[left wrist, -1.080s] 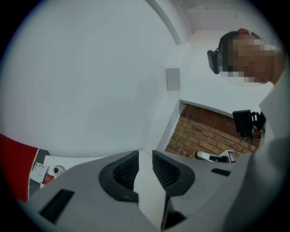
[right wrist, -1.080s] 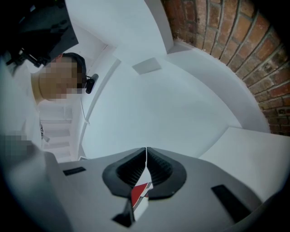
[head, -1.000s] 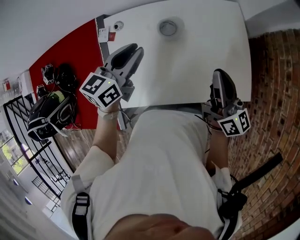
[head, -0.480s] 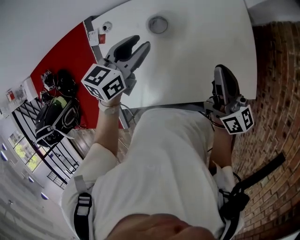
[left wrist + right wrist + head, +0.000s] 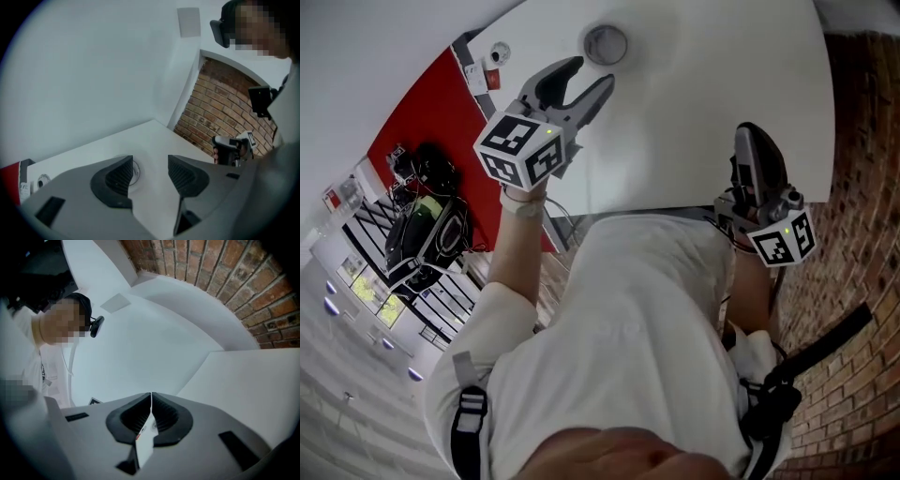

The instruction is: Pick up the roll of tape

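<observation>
The roll of tape lies flat on the white worktop, just ahead of my left gripper. Its fingers have just been opening and stand apart with nothing between them. That hand is much the nearer and tips down toward the roll (hole facing up), while my right gripper hangs level by the near edge, fingers together.
</observation>
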